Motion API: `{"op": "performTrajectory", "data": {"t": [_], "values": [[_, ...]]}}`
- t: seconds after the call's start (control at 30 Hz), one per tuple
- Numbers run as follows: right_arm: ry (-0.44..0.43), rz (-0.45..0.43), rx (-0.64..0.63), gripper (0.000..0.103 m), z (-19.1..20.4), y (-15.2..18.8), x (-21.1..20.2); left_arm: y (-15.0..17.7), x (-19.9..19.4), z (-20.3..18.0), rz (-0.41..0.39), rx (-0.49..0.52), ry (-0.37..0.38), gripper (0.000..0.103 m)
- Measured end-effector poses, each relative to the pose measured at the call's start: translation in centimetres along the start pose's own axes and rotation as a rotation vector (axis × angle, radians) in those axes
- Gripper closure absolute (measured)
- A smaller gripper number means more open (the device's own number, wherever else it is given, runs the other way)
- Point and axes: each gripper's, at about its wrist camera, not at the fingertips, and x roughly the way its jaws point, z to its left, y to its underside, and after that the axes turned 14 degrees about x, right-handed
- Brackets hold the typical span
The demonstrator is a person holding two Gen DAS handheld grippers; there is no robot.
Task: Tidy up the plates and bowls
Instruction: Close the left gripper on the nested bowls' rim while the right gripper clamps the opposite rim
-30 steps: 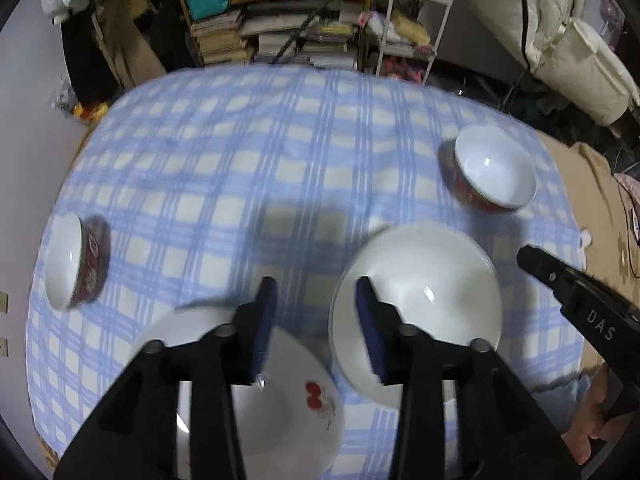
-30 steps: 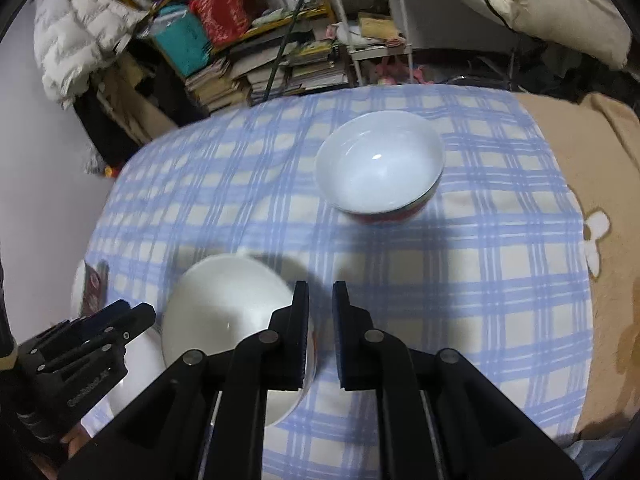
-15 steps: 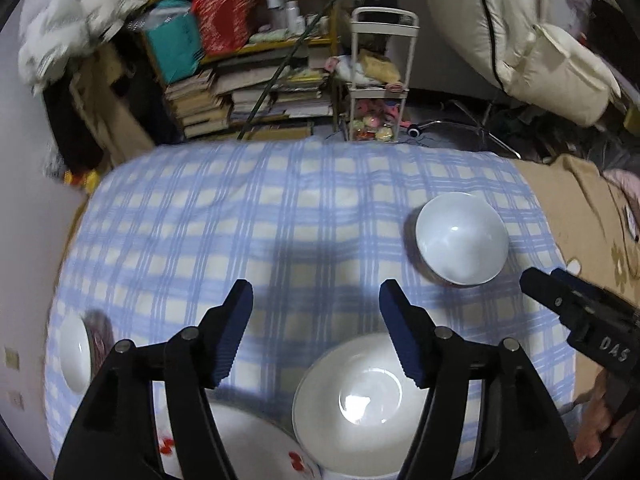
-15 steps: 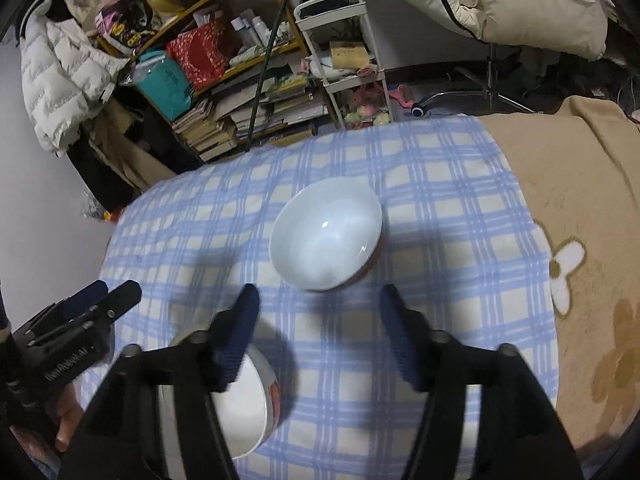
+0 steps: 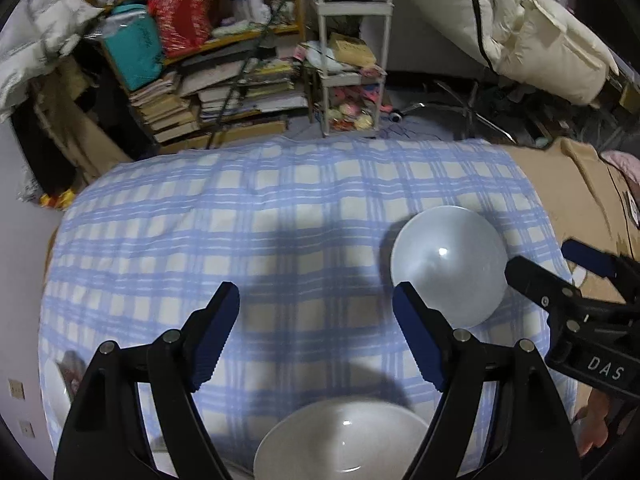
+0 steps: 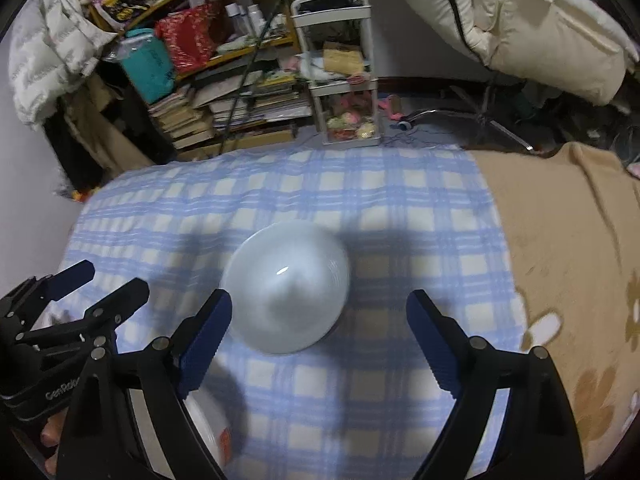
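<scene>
A white bowl (image 5: pixel 448 266) stands on the blue checked cloth (image 5: pixel 240 240) at the right; in the right wrist view it (image 6: pixel 288 292) sits just ahead of my fingers. A second white dish (image 5: pixel 340 440) lies at the near edge below my left gripper (image 5: pixel 316 320), which is open and empty above the cloth. A small red-patterned bowl (image 5: pixel 60 380) is at the far left. My right gripper (image 6: pixel 320 324) is open and empty, just short of the white bowl. A white dish with a red mark (image 6: pixel 208 428) shows under its left finger.
A brown blanket (image 6: pixel 560 260) covers the surface right of the cloth. Beyond the far edge stand a cluttered bookshelf (image 5: pixel 224 72) and a white trolley (image 5: pixel 348 64). A cream coat (image 6: pixel 520 20) hangs at the back right.
Both grippers have opened wide and pulled up and back. The large white dish has slid toward the bottom of the left view. The right view now centres on the white bowl.
</scene>
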Motion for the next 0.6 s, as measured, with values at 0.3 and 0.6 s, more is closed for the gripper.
{"op": "performTrajectory", "data": {"t": [0.3,0.6], "values": [[0.027,0.046,0.003,0.021,-1.3,-2.0,3.0,-1.4,4.5,-0.9,0.070,0.016,0.088,0.025],[-0.019,0.189,0.083,0.054,-3.3,-1.9,7.5,-1.5,7.5,-3.8,0.118,0.056,0.133,0.050]]}}
